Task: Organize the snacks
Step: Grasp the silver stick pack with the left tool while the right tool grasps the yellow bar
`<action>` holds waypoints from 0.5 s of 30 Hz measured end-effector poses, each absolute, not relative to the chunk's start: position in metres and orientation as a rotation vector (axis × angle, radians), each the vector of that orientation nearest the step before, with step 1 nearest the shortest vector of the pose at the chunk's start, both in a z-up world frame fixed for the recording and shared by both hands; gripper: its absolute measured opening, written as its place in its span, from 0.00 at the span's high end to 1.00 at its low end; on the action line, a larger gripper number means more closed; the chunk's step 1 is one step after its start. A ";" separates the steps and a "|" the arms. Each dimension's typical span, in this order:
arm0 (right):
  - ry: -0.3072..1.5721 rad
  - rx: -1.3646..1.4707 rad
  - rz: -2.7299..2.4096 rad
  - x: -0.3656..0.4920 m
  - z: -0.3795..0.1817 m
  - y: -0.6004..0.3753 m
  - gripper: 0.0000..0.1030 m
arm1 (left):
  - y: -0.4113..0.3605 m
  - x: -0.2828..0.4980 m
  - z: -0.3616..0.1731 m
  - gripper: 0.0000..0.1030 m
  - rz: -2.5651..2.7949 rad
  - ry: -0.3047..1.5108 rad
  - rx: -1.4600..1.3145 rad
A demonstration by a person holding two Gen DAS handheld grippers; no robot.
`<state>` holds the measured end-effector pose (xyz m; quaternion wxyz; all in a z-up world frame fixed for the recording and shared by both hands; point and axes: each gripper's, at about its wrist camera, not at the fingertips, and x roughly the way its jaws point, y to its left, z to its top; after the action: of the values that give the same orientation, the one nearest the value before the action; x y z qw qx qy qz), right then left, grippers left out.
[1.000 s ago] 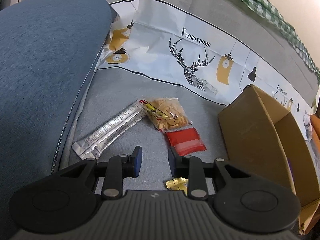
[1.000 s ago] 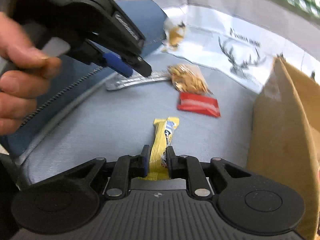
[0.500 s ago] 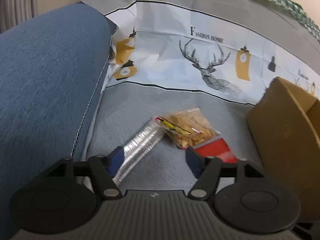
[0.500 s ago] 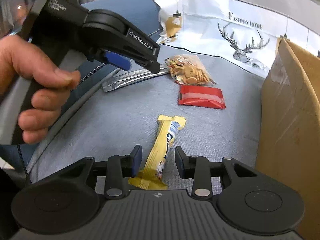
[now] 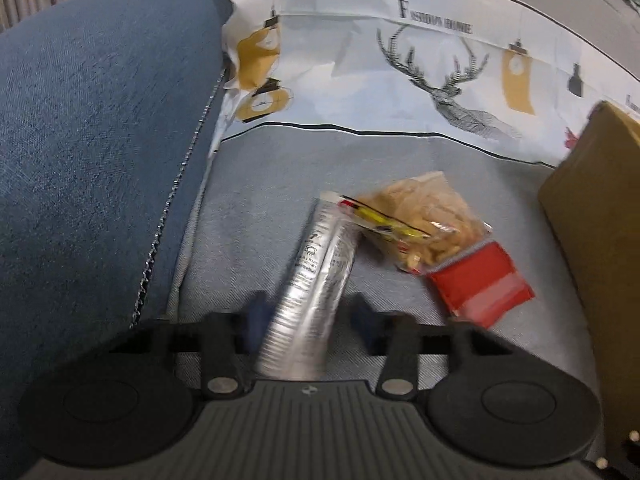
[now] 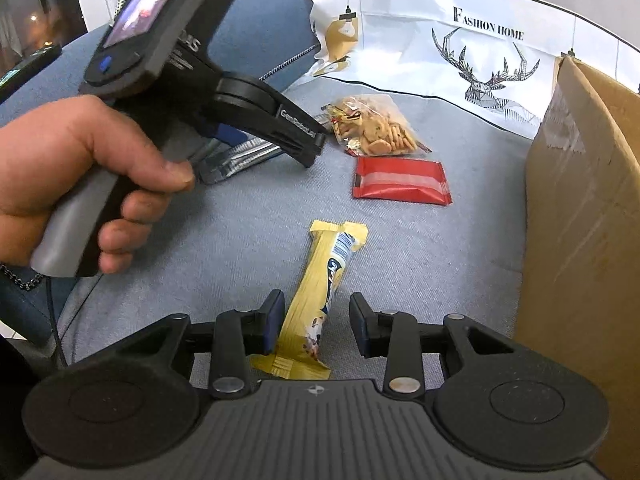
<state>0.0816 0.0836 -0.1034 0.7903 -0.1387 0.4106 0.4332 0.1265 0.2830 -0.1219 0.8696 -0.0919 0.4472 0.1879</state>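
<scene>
A long silver packet [image 5: 316, 276] lies on the grey cushion, its near end between the fingers of my left gripper [image 5: 310, 312]. The jaws are closing on it, with a sliver of gap still showing at the right pad; the picture is blurred there. Beside the silver packet are a clear bag of crackers [image 5: 420, 220] and a red packet [image 5: 480, 280]. In the right wrist view, a yellow snack bar [image 6: 328, 276] lies flat between the fingers of my right gripper [image 6: 316, 320], which stands open. A hand [image 6: 80, 172] holds the left gripper [image 6: 316, 144] over the silver packet [image 6: 240, 156].
An open cardboard box [image 6: 580, 200] stands at the right, close to the snacks. A blue armrest [image 5: 100, 140] rises on the left. A cloth printed with a deer [image 5: 400, 80] covers the backrest behind the snacks.
My left gripper moved forward and down onto the silver packet, opened wide, then narrowed around it. My right gripper let go of the yellow bar, which now lies between its open fingers.
</scene>
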 end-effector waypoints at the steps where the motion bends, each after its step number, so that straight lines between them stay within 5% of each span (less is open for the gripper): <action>1: 0.884 -0.302 0.931 0.081 -0.104 0.084 0.66 | 0.280 0.125 -0.121 0.68 0.378 0.941 -0.191; 6: 0.860 -0.323 0.937 0.077 -0.104 0.084 0.79 | 0.258 0.109 -0.111 0.74 0.305 0.981 -0.188; 15: 0.837 -0.306 0.909 0.071 -0.097 0.071 0.82 | 0.256 0.056 -0.093 0.73 0.348 1.007 -0.554</action>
<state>0.0708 0.0705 -0.0965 0.8042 -0.1428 0.3910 0.4243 0.0559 0.2559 -0.0933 0.8250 -0.2608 0.4740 0.1637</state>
